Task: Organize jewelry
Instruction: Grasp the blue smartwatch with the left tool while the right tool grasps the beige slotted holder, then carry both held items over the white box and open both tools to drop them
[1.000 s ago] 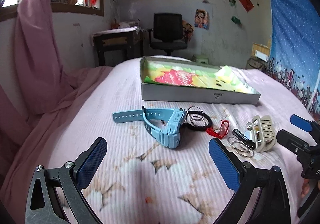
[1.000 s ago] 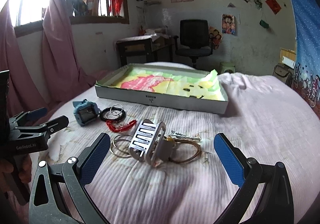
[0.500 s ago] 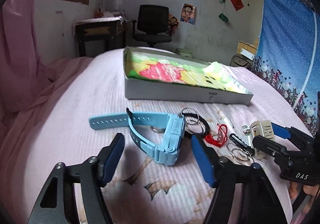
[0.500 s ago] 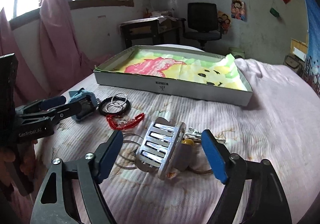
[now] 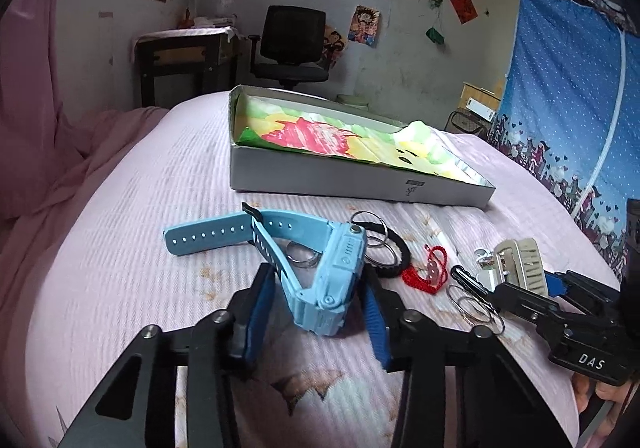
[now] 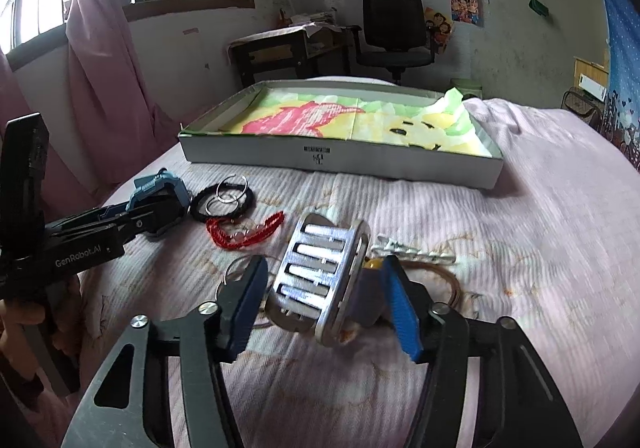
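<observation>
Bed [image 5: 120,248]: pink ribbed cover, bearing all items.

Shallow box [image 6: 360,158]: white walls, bright paper lining, nothing in it; stands on the cover beyond the jewelry, well apart from both grippers.

Left gripper [image 5: 316,312]: jaws have just been closing around the blue watch [image 5: 328,280]. Pads flank the case, the right one close against it, a sliver of gap on the left; not yet clamped, so far as can be told.

Right gripper [image 6: 326,298]: jaws have just been closing around the metal watch band [image 6: 320,276], which stands tilted between the pads. Contact looks near but unconfirmed.

Black cord bracelet [image 6: 222,202], with key rings [image 6: 230,188] lying on it.

Red beaded string [image 6: 244,232], between the two watches.

Thin wire rings [image 5: 472,306], beside the right gripper's tip.

Risks: a small ring [image 5: 302,258] lies inside the blue strap's loop and may be dragged along; the tilted band could tip or slip from a skewed pinch; nearby wire rings could snag on a finger.
</observation>
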